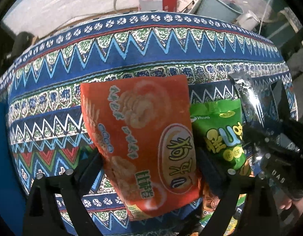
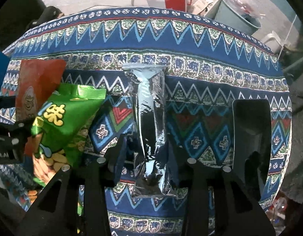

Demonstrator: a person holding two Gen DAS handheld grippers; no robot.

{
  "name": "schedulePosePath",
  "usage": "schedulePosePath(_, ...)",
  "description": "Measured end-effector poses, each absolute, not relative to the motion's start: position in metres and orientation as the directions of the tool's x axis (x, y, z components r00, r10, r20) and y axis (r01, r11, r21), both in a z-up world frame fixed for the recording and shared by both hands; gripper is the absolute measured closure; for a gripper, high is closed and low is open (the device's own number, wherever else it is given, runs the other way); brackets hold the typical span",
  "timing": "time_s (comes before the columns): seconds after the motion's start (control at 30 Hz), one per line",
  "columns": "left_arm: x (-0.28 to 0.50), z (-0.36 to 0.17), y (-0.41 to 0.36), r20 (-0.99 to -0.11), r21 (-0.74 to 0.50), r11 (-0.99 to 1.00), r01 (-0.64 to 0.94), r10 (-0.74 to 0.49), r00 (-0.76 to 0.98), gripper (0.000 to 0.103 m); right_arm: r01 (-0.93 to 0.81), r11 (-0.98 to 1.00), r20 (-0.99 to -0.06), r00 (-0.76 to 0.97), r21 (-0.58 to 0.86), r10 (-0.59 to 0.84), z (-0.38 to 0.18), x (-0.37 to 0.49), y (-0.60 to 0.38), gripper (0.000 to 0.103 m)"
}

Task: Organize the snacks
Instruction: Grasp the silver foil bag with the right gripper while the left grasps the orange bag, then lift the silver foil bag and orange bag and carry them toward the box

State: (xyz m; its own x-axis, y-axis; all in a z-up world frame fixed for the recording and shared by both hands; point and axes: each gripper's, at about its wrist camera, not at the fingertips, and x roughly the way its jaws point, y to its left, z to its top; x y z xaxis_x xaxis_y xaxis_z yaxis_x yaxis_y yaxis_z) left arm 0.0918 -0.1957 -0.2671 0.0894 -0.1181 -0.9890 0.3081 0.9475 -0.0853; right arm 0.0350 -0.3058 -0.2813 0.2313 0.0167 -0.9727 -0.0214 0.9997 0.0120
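Patterned table [image 2: 210, 45] carries light, crinkly, slippery packets. Left tongs [image 1: 149, 163] straddle the orange bag [image 1: 139, 137], wide apart; right tongs [image 2: 145, 153] pinch the silver packet [image 2: 149, 118] mid-body.

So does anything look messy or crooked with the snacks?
Yes. The green bag leans crookedly over the orange bag instead of lying beside it. Nothing looks spilled or torn.

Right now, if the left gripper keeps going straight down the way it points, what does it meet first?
Most likely the orange-red snack bag, lying flat on the patterned tablecloth between the left gripper's wide-open jaws; the remaining gap is unclear.
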Motion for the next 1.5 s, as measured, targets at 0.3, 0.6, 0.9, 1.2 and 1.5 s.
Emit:
schedulePosePath(0.3,0.085,-0.256,-0.203,-0.981,-0.117,0.925,0.362,-0.165,0.104,0.058,-0.035,0.999,-0.963,0.269,0.002,0.011,-0.277,0.034,-0.293,0.077)
schedulePosePath(0.6,0.076,-0.232,-0.192,-0.979,-0.044,0.913,0.407,-0.120,0.164,0.067,-0.058,0.998,-0.943,0.331,0.004,0.023,-0.240,0.026,-0.283,0.077)
schedulePosePath(0.9,0.063,-0.196,-0.158,-0.967,-0.017,0.909,0.416,-0.120,0.224,0.067,-0.087,0.996,-0.925,0.377,0.019,0.051,-0.211,0.017,-0.265,0.077)
schedulePosePath(1.2,0.043,-0.154,-0.123,-0.949,-0.015,0.910,0.415,-0.143,0.279,0.067,-0.126,0.991,-0.895,0.436,0.037,0.089,-0.172,0.006,-0.247,0.077)
schedulePosePath(1.5,0.023,-0.114,-0.097,-0.925,0.001,0.910,0.416,-0.157,0.347,0.067,-0.167,0.984,-0.868,0.478,0.061,0.135,-0.143,-0.004,-0.224,0.077)
